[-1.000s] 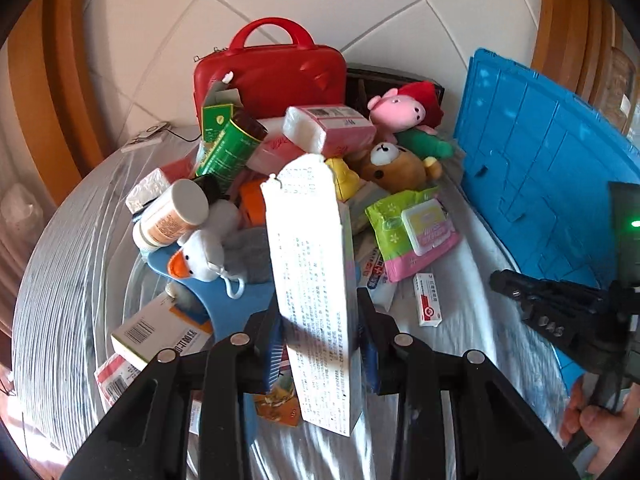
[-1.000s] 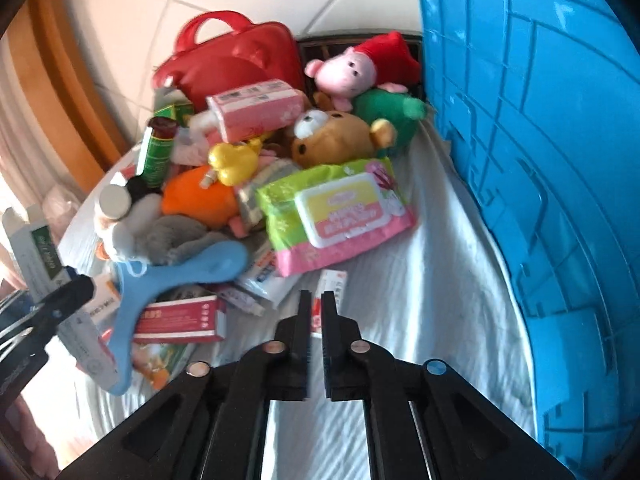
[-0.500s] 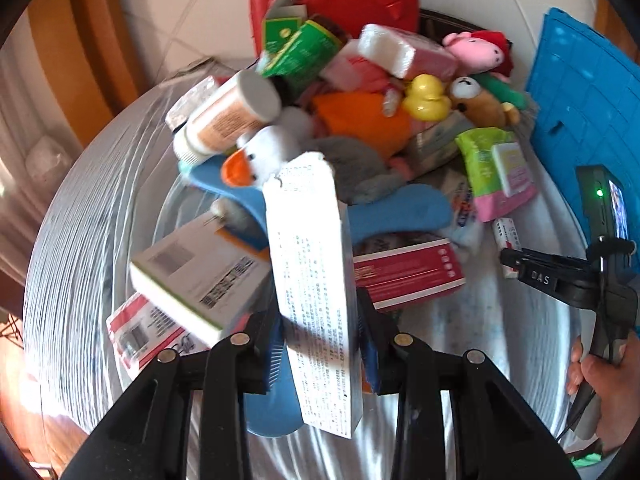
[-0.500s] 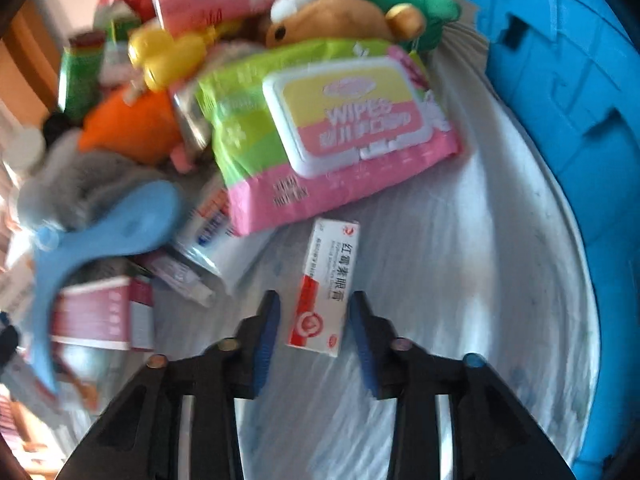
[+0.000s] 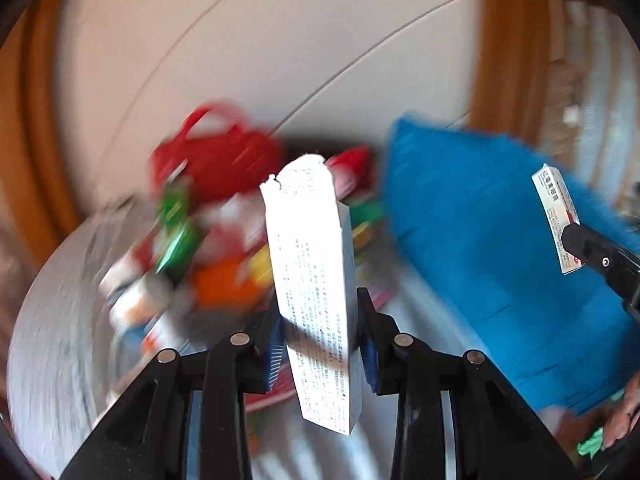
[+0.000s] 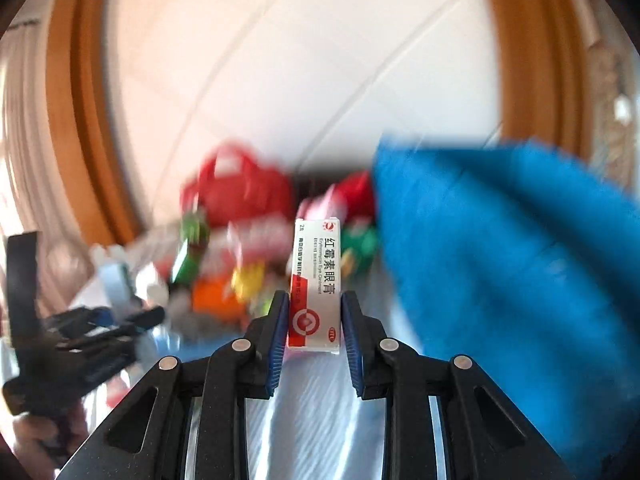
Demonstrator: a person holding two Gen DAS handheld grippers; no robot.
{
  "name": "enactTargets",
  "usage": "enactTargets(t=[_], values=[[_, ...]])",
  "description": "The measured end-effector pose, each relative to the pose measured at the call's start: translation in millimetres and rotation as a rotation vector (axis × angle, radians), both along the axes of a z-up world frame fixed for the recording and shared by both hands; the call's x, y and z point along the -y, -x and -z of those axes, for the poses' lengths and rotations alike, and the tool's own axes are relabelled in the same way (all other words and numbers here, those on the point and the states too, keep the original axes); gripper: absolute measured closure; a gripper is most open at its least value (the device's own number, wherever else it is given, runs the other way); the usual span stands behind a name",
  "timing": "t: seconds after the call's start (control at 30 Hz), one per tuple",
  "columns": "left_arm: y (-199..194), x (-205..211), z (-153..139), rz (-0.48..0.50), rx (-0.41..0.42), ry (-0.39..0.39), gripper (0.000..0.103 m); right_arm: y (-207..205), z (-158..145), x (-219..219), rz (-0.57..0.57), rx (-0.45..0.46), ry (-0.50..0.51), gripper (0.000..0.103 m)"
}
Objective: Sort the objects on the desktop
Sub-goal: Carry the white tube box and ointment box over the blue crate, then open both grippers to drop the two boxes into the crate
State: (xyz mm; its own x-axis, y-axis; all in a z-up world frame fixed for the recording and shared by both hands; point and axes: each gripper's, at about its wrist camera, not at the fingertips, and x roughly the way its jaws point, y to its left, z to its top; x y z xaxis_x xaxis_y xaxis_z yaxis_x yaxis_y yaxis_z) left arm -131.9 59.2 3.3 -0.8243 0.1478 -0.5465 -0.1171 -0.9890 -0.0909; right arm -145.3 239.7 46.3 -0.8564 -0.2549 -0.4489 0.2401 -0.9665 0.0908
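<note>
My left gripper (image 5: 320, 340) is shut on a tall white box with small print (image 5: 312, 280) and holds it upright above the table. My right gripper (image 6: 314, 320) is shut on a small white and red ointment box (image 6: 316, 276), lifted off the cloth. That box (image 5: 558, 216) also shows at the right of the left wrist view, in front of the blue crate (image 5: 480, 240). The left gripper shows at the left of the right wrist view (image 6: 100, 324). The pile of objects behind both is blurred.
A blue plastic crate (image 6: 500, 260) stands at the right. A red handbag (image 6: 236, 196) stands behind the pile of toys, bottles and boxes (image 5: 192, 248). The round table has a grey-white cloth (image 5: 52, 340). A tiled wall lies behind.
My right gripper has closed on the small ointment box and lifted it off the cloth. Both grippers have risen and tilted up; the views are now motion-blurred.
</note>
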Motion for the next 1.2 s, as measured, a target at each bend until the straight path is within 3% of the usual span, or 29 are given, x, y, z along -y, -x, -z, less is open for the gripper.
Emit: enactTargets(t=[0.13,0.27,0.37,0.53,0.7,0.87,1.2], values=[[-0.3,-62.3,-52.2,0.133,-0.119,-0.031,0.071,-34.0,-49.4,-53.7,0.136,-0.113,0.001,0.077],[-4.5,-124.6,-90.7,0.249,-0.195,-0.059,0.071,-58.9,-68.6,-114.9,0.295,-0.157,-0.030,0.077],[-4.0,-175.7,-107.0,0.342,-0.198,-0.091,0.071,-67.3,-73.3,-156.2,0.387,-0.155,-0.055,0.077],[-0.7,-249.2,-107.8,0.442,-0.170,-0.061,0.071,-66.2,-66.9,-217.0,0.458,-0.110,-0.075,0.077],[-1.8,-297.2,-91.8,0.509,-0.106,0.003,0.071,-58.0,-58.1,-257.6,0.477,-0.066,-0.089,0.077],[-2.3,-316.8,-81.5,0.532,-0.066,0.072,0.071,-54.9,-45.2,-276.1,0.471,-0.025,-0.095,0.077],[1.9,-340.2,-65.8,0.569,0.022,0.129,0.071,-34.1,-16.3,-291.1,0.485,0.058,-0.128,0.077]])
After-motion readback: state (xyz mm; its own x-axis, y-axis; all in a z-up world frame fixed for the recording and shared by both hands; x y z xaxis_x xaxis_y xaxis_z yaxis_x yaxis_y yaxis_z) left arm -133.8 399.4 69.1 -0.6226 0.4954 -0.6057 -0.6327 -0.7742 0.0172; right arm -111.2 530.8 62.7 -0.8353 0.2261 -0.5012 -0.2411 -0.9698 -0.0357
